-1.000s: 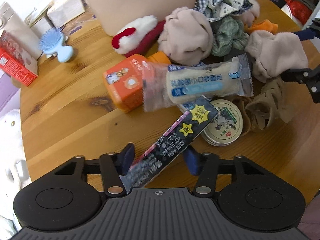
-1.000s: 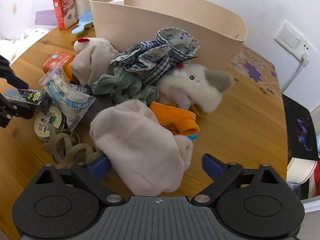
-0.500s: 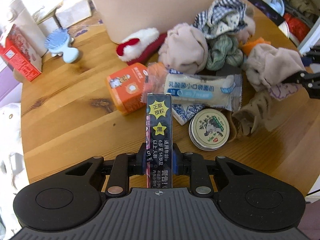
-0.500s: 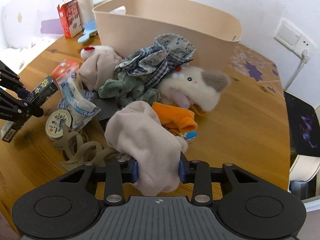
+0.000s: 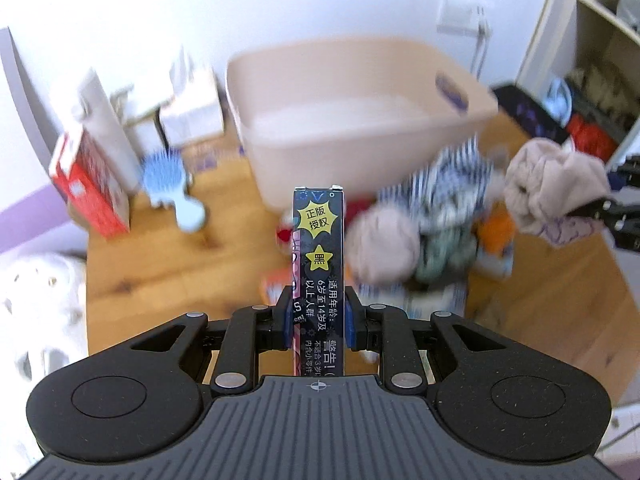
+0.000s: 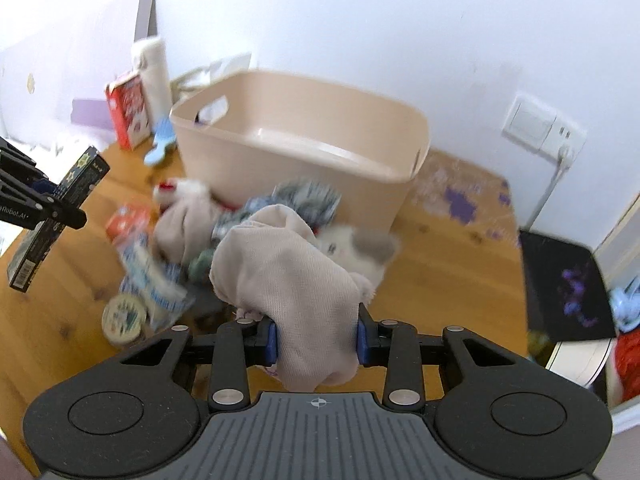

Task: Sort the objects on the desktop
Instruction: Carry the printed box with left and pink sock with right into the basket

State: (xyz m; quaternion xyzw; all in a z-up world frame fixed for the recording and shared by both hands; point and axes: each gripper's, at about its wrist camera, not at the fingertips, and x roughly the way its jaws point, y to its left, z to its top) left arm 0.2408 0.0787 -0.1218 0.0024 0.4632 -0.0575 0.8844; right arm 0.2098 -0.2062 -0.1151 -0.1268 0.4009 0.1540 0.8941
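Note:
My left gripper [image 5: 317, 317] is shut on a long black box [image 5: 319, 256] with yellow star labels and holds it upright, lifted above the wooden table [image 5: 160, 280]. It also shows in the right wrist view [image 6: 56, 216]. My right gripper [image 6: 316, 338] is shut on a beige cloth [image 6: 288, 276] and holds it up above the pile; that cloth also shows in the left wrist view [image 5: 556, 196]. A beige tub [image 6: 296, 160] stands behind the pile, its inside looking bare; it also shows in the left wrist view [image 5: 360, 120].
On the table lie a pile of clothes and plush toys [image 6: 344, 244], a snack pack [image 6: 156, 284], a round tin [image 6: 124, 316], an orange box [image 6: 128, 220]. A blue brush [image 5: 168, 188], a red carton [image 5: 88, 188] and a white bottle [image 6: 154, 72] stand at the back left.
Both grippers have risen from the table with their loads. The black box and the beige cloth are now well above the pile, and the tub's inside has come into view.

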